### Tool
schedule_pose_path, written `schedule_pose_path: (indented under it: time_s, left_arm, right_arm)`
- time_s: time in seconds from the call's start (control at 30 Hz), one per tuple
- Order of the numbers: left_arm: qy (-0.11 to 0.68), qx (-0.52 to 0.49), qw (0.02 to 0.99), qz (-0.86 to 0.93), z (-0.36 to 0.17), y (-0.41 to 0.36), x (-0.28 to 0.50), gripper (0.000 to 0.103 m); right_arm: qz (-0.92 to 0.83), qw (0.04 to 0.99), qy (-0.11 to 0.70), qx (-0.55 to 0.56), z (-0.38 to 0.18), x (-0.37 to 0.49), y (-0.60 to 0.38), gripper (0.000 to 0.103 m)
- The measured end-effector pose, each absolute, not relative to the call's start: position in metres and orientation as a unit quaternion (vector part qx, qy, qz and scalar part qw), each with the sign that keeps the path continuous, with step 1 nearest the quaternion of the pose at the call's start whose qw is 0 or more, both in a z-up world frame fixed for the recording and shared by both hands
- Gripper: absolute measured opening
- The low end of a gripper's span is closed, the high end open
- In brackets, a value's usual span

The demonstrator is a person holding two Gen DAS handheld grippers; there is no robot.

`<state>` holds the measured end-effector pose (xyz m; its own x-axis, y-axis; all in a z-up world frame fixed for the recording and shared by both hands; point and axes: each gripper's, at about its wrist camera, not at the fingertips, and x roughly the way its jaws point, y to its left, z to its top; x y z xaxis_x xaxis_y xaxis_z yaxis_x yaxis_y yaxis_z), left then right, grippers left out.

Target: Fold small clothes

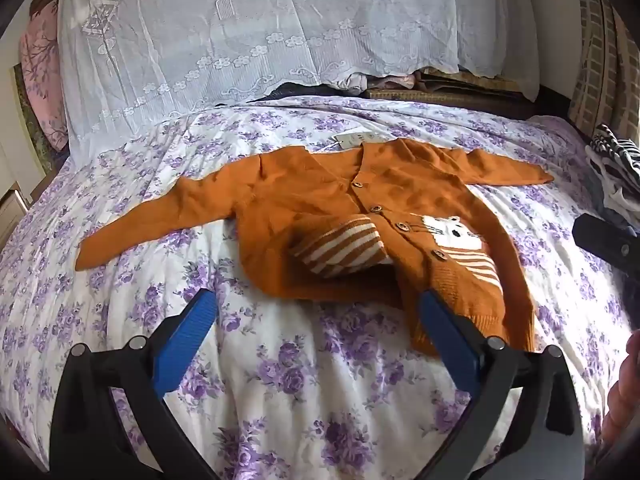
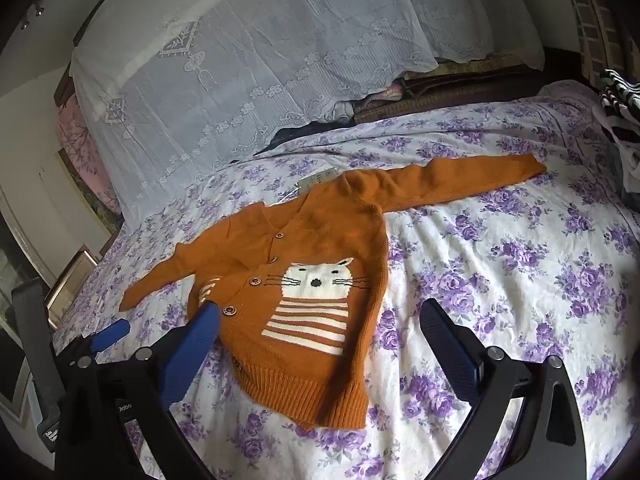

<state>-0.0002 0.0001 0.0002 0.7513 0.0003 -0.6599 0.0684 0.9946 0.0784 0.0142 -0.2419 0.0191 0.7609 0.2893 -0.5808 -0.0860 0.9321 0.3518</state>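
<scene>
An orange knit cardigan with wooden buttons and a white cat design lies on the purple-flowered bedspread, both sleeves spread out. Its left front panel is flipped up, showing striped knit. A paper tag sticks out at the collar. My left gripper is open and empty, just in front of the hem. In the right wrist view the cardigan lies with the cat face up. My right gripper is open and empty, its fingers either side of the cardigan's lower half. The left gripper's blue finger shows at left.
A white lace cloth covers the headboard area behind the bed. A pile of striped black-and-white clothes lies at the right edge. Pink fabric hangs at far left. The right gripper's body shows at right.
</scene>
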Motion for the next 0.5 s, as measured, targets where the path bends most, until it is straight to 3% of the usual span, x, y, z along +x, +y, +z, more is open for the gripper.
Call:
schedule_pose_path:
  time_s: [0.5]
  left_arm:
    - [0.359, 0.041, 0.932, -0.012, -0.0021, 0.0051, -0.0019, 0.099]
  right_arm:
    - [0.101, 0.925, 0.332, 0.152, 0.0184, 0.0142, -0.241, 0.1]
